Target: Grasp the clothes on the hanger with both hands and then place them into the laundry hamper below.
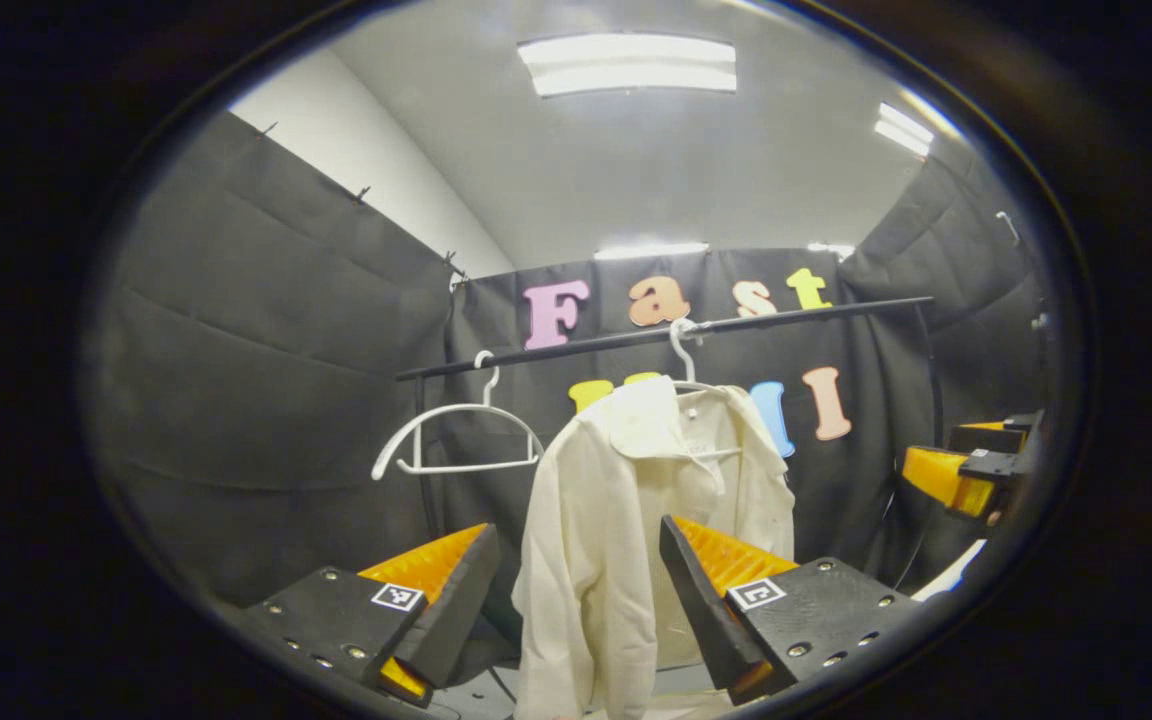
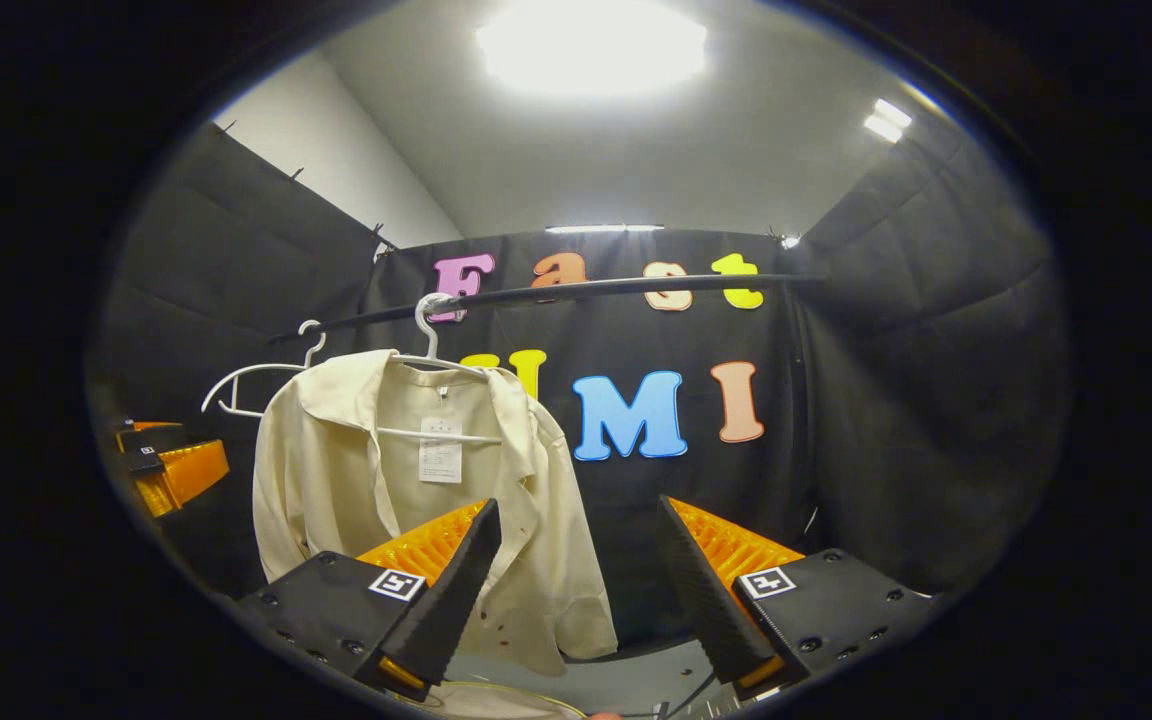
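A cream shirt [image 1: 626, 500] hangs on a white hanger [image 1: 681, 350] from a black rail [image 1: 656, 335]. My left gripper [image 1: 576, 590] stands open in front of the shirt's lower part, short of the cloth. In the right gripper view the same shirt [image 2: 356, 470] hangs to the left, on its hanger [image 2: 428, 325]. My right gripper [image 2: 576, 580] is open, its left finger [image 2: 456, 580] overlapping the shirt's right hem in the picture, nothing between the fingers. The right gripper [image 1: 966, 470] also shows at the right edge of the left gripper view, and the left gripper [image 2: 171, 465] at the left edge of the right gripper view.
An empty white hanger [image 1: 456, 430] hangs on the rail left of the shirt, also seen as hanger [image 2: 256, 375]. A pale curved rim [image 2: 496, 695], perhaps the hamper, peeks at the bottom of the right gripper view. Black cloth walls close in on all sides.
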